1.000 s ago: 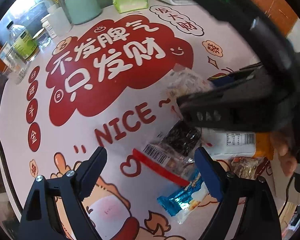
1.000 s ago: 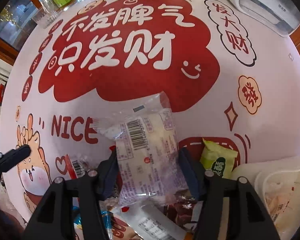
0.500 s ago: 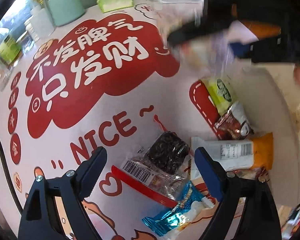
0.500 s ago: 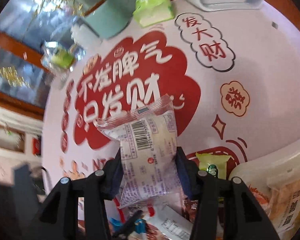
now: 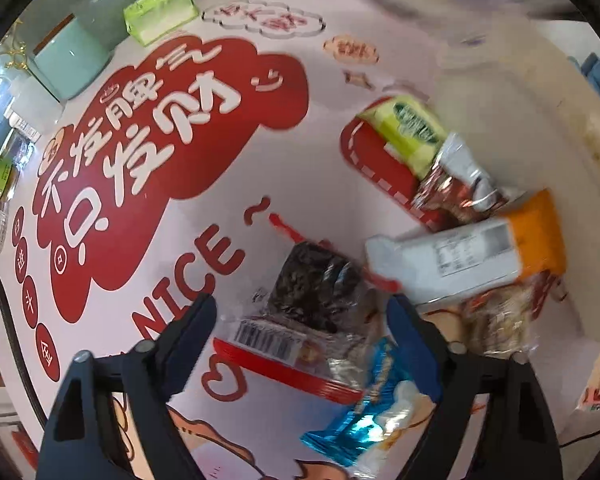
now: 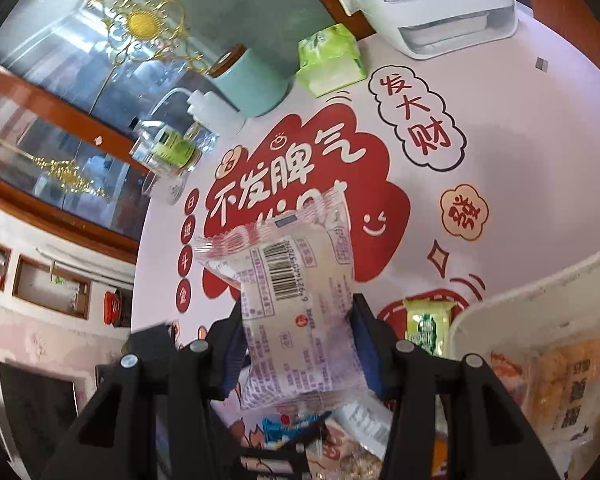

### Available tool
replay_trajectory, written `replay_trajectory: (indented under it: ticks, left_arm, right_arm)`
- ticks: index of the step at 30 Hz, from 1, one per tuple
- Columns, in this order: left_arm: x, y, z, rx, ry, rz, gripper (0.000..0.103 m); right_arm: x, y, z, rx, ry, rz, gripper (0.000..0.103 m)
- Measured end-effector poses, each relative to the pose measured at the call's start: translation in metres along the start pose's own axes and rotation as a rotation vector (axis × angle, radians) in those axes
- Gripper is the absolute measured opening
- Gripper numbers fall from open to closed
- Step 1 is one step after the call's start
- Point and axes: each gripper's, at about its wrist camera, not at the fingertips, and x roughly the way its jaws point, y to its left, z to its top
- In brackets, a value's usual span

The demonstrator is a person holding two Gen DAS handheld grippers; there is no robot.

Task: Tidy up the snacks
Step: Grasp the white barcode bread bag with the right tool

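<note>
My right gripper (image 6: 298,320) is shut on a clear pale snack packet with a barcode (image 6: 296,292) and holds it up above the table, left of a white bin (image 6: 540,288) that has snack packs inside. My left gripper (image 5: 302,312) is open, low over a dark seaweed snack packet (image 5: 308,288). Around it lie a blue packet (image 5: 376,408), a white and orange packet (image 5: 472,252), a foil packet (image 5: 456,188) and a green packet (image 5: 412,132). The green packet also shows in the right wrist view (image 6: 426,320).
The table has a red and white printed cover (image 5: 160,152). At its far edge stand a teal canister (image 6: 252,80), a green tissue pack (image 6: 328,60), a white appliance (image 6: 440,8), a water bottle (image 6: 168,148) and a squeeze bottle (image 6: 208,108).
My right gripper has lifted the pale packet up and toward the white bin. My left gripper has moved forward and down, closer to the dark snack packet.
</note>
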Motion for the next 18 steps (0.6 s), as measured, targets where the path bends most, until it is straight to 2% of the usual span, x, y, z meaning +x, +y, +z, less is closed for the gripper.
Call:
replay_trajectory:
  ticks: [2, 8, 11, 13, 18]
  left_arm:
    - [0.005, 0.006, 0.001, -0.022, 0.003, -0.030, 0.075]
    - [0.003, 0.018, 0.005, -0.089, -0.035, -0.043, 0.065]
    - [0.000, 0.017, 0.005, -0.105, -0.060, -0.060, 0.004]
    - [0.004, 0.022, 0.004, -0.160, -0.046, -0.080, 0.003]
    - [0.007, 0.024, -0.005, -0.234, -0.057, -0.062, 0.001]
  right_arm:
    - [-0.003, 0.001, -0.007, -0.017, 0.000, -0.006, 0.049]
    - [-0.008, -0.006, -0.024, -0.020, 0.009, -0.020, 0.049]
    - [-0.009, -0.012, -0.033, -0.013, 0.009, -0.030, 0.049]
    - [-0.012, -0.016, -0.038, 0.001, 0.008, -0.028, 0.049]
    - [-0.020, -0.020, -0.052, 0.001, -0.004, -0.035, 0.049]
